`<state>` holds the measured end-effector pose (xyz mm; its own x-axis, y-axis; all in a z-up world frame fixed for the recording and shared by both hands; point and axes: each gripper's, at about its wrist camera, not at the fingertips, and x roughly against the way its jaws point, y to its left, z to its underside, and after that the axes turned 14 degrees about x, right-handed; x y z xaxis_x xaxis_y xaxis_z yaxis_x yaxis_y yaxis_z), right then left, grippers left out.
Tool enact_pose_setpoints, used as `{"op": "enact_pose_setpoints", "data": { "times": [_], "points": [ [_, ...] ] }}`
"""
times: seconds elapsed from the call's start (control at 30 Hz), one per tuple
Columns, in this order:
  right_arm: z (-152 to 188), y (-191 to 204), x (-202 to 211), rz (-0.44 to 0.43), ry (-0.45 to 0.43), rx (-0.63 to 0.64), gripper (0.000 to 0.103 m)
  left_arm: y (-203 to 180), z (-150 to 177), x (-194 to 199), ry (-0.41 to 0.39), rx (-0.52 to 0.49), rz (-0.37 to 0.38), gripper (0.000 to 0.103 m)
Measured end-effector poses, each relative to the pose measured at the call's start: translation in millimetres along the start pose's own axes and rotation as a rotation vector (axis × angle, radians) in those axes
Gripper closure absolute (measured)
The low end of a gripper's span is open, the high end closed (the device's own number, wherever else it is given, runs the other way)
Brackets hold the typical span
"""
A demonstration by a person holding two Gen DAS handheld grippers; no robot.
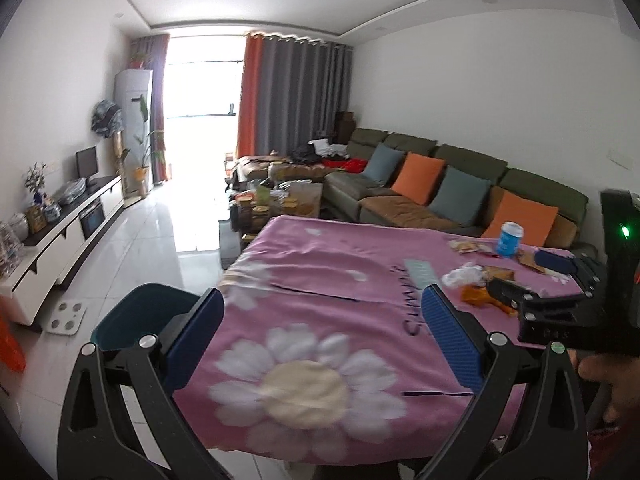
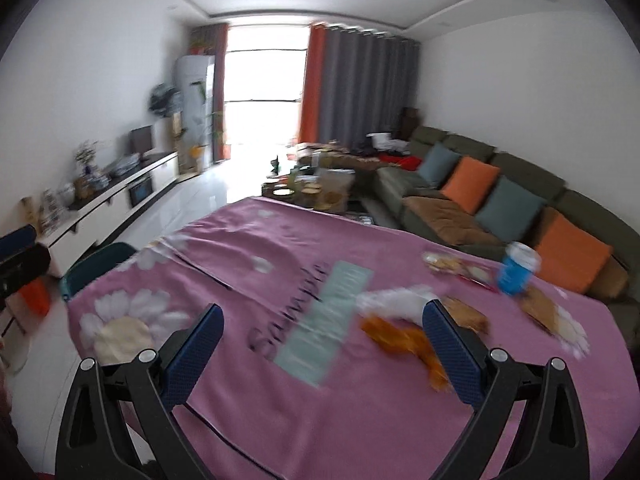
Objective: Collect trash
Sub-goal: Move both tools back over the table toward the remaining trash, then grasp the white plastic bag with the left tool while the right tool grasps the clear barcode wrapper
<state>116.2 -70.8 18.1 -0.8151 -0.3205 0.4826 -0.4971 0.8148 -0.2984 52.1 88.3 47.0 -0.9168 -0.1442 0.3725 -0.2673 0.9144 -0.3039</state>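
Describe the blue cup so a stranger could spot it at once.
Start at the table under the pink flowered cloth. Its far right corner, nearest the sofa, holds scattered wrappers. The blue cup stands upright among them, the only tall thing, with a white lid.

Saw a green sofa (image 1: 460, 176) far beyond the fingers, orange cushions (image 1: 418, 178) on it, a white TV cabinet (image 1: 68, 236) far left.

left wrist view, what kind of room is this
Most likely a home living room. A long green sofa with orange and blue cushions runs along one wall, a low TV cabinet with a small screen faces it, and a table under a pink flowered cloth holds scattered wrappers.
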Motion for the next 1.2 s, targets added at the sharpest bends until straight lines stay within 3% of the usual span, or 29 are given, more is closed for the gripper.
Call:
{"op": "enact_pose_setpoints", "data": {
  "times": [0.3, 0.6, 0.83, 1.2],
  "points": [
    [54, -31, 55, 0.125, -0.023, -0.089, 0.007, -37, 19, 9, -0.015, -0.053, 0.092, 0.006],
    [82, -40, 91, 0.207, -0.045, -0.117, 0.007, -66, 42, 15, -0.02, -0.106, 0.148, 0.006],
    [101, -54, 96, 0.243, -0.024, -0.162, 0.007, -75, 47, 7, -0.012, -0.13, 0.172, 0.006],
    [106, -71, 67, 0.243, 0.03, -0.189, 0.007, -78, 45, -32, 0.052, -0.134, 0.166, 0.006]
  ]
}}
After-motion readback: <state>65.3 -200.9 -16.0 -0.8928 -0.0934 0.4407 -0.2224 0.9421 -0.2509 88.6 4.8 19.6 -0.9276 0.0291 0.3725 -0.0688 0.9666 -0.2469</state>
